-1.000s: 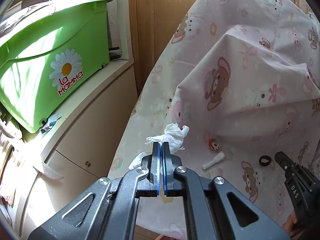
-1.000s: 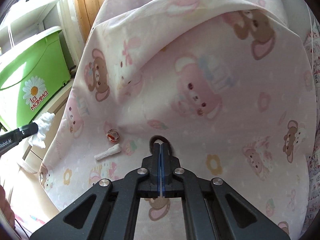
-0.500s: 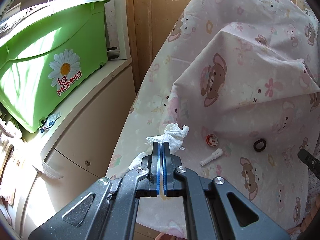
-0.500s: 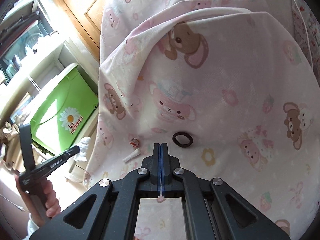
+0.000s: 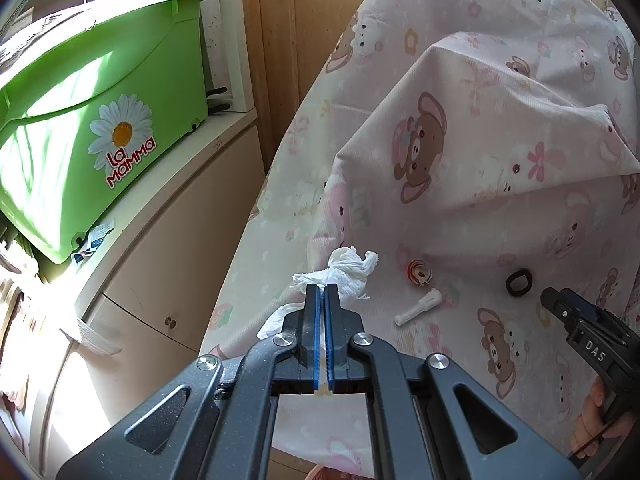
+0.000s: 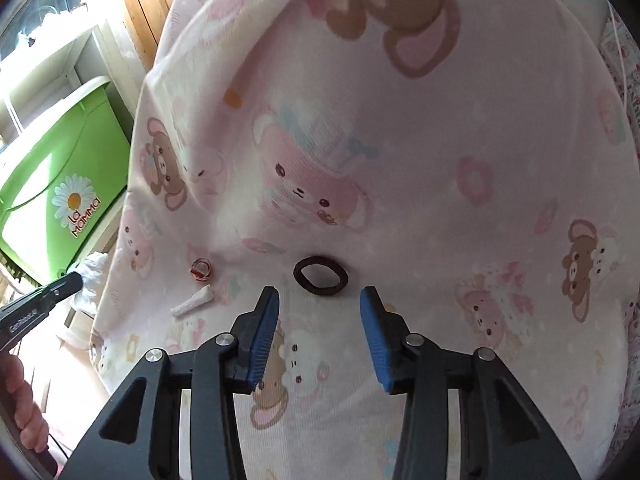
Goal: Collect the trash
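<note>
Pink sheet [image 6: 460, 208] printed with bears and flowers, folded back over itself. On it, in a loose row: dark elastic ring [image 6: 321, 275], small white tube [image 6: 193, 301], red-and-white scrap [image 6: 201, 270], possibly a wrapper. Left gripper [image 5: 322, 292] clamped shut on a crumpled white tissue [image 5: 348, 272] at the sheet's edge. Right gripper [image 6: 319, 304] just short of the ring, jaws having just been opening, nothing between them. Beside the bed: cream cabinet [image 5: 168, 264] bearing a green tub [image 5: 92, 120] with a daisy sticker; wooden panelling [image 5: 280, 40] behind.

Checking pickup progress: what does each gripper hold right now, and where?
The left gripper pinches the crumpled tissue by its near edge. The right gripper, just opened, holds nothing.
</note>
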Tool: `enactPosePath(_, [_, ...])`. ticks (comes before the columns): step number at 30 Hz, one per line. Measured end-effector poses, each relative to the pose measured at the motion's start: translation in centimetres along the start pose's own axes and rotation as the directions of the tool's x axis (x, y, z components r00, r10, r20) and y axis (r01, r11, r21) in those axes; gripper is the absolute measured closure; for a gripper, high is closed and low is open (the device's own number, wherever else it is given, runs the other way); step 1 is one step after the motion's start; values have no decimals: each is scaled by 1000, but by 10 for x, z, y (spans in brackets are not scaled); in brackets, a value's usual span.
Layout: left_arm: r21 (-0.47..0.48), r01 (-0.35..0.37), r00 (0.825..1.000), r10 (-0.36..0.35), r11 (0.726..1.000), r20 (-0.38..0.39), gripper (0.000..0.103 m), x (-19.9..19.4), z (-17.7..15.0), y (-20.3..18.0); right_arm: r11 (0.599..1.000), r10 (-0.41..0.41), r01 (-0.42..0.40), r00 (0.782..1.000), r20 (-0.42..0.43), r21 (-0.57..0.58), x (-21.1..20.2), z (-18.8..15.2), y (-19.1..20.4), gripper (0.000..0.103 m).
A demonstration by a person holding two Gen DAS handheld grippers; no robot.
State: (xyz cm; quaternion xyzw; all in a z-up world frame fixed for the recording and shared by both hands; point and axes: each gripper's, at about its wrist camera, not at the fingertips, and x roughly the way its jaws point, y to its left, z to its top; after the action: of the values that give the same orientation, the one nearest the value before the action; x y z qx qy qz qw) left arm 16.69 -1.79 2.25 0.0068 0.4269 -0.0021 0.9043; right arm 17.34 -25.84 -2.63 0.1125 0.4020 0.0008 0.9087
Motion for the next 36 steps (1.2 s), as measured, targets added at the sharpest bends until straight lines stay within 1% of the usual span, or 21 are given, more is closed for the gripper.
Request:
enactPosePath(2, [1, -5, 1000, 5, 1000, -2, 101, 2, 1, 0, 998, -63, 63, 998, 6, -13, 11, -2, 3, 62])
enactPosePath(3, [0, -6, 1000, 6, 1000, -2, 101, 2, 1, 0, 997, -79, 79, 997, 6, -17, 16, -2, 4, 64])
enactPosePath(6, [-6, -4, 1000, 4, 1000, -8, 101, 5, 3, 3, 997, -78, 78, 997, 2, -7, 27, 0, 7, 66])
enactPosePath(8, [-12, -5, 1000, 5, 1000, -13, 101, 7, 4, 5, 993, -116, 116, 993, 8, -23, 34, 2, 9, 67])
enactPosePath(9, [-16, -4, 1000, 4, 1000, -17, 101, 8, 4, 6, 990, -136, 136, 991, 6, -30, 39, 3, 11, 69])
enactPosePath(11, [-25, -1, 1000, 0, 1000, -30, 101, 11, 5, 9, 986, -164, 164, 986, -1, -27, 44, 3, 11, 85])
enactPosePath(12, [-37, 4, 999, -6, 999, -38, 101, 12, 6, 11, 984, -179, 179, 984, -4, -23, 46, 3, 11, 99])
enactPosePath(15, [-67, 35, 998, -38, 997, -56, 101, 15, 8, 16, 984, -176, 176, 984, 13, -23, 43, 1, 12, 102])
enactPosePath(21, [-40, 9, 1000, -10, 999, -22, 101, 7, 7, 13, 995, -99, 99, 994, 44, 8, 19, -3, 8, 102])
enactPosePath(25, [-20, 9, 1000, -9, 1000, -4, 101, 0, 5, 9, 1000, 0, -2, 997, 79, 31, -8, -3, -1, 102])
enactPosePath(30, [-5, 13, 1000, -12, 1000, 10, 101, -7, 2, 8, 993, 111, -114, 987, 117, 21, -41, -5, -9, 102])
enactPosePath(34, [11, 17, 1000, -17, 1000, 15, 101, -11, -4, 4, 973, 230, -233, 966, 119, 8, -60, -5, -15, 102])
enactPosePath(36, [17, 41, 999, -41, 999, 6, 101, -13, -8, 1, 971, 238, -240, 964, 120, 1, -68, -7, -17, 102])
